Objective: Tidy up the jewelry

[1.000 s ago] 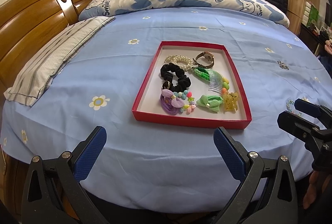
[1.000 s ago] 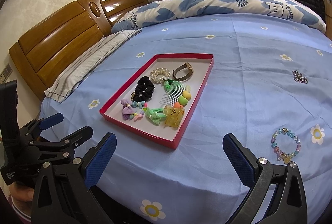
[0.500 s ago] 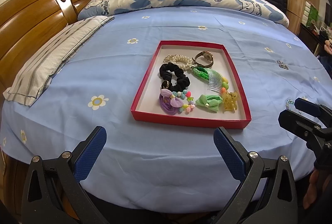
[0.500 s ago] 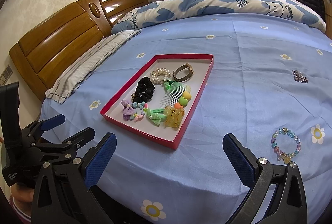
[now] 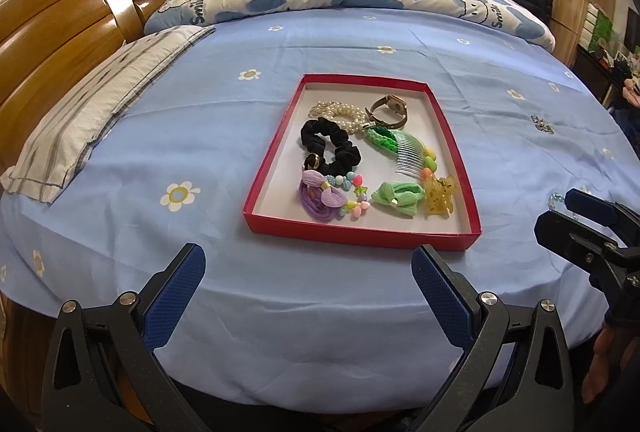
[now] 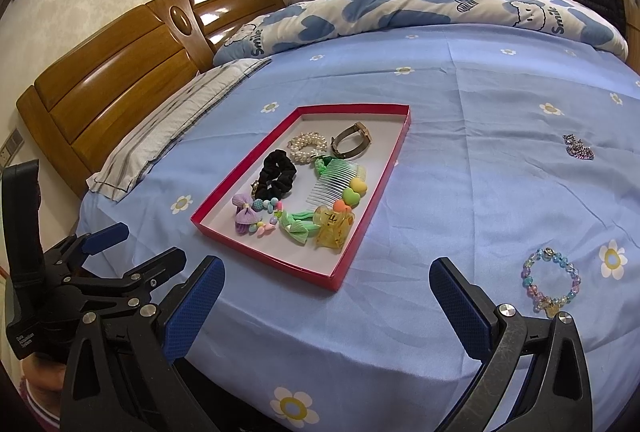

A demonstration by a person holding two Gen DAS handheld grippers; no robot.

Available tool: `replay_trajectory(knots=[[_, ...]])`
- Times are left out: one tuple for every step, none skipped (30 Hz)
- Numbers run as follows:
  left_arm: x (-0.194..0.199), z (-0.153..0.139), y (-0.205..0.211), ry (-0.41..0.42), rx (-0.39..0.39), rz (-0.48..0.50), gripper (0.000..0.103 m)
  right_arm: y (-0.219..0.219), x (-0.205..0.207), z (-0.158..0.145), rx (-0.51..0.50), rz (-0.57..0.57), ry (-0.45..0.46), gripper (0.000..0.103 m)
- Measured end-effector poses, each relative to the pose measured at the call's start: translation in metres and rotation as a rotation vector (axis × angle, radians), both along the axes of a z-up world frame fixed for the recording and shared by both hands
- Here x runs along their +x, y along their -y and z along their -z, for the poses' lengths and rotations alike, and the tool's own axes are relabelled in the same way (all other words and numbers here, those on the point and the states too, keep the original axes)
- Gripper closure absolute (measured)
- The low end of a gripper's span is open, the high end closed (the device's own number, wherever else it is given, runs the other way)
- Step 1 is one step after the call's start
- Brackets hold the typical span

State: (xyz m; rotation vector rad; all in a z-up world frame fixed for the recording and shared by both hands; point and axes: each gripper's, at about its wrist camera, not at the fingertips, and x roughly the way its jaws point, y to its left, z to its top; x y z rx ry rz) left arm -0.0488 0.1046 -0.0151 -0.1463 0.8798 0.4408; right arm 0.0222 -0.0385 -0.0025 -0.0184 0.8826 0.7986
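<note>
Beaded bracelet lying flat on the bed, lower right of frame, just beyond the right gripper, both grippers' jaws apart, left gripper farther off.

Your right tongs hide most of the beaded bracelet; small dark trinket too small to identify.

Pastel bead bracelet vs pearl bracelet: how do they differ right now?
Place: the pastel bead bracelet lies on the bare blue sheet, right of the red tray; the pearl bracelet lies inside the tray.
Colour: the pastel bead bracelet is multicoloured, the pearl bracelet off-white.
Form: the pastel one is a single open ring; the pearl one looks bunched in several strands.
Both lie flat, and no gripper holds either.
</note>
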Motion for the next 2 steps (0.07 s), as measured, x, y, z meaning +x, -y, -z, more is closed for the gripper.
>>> replay_trajectory(knots=[[0.0011,0.0007,0.0002,0.000,-0.007,0.003,0.000,0.0005,0.0013,0.0002,0.000,0.000,-0.002,0.000],[0.0019,0.0013,0.0000,-0.001,-0.012,0.006,0.000,0.0008,0.0026,0.0007,0.000,0.000,-0.005,0.000]])
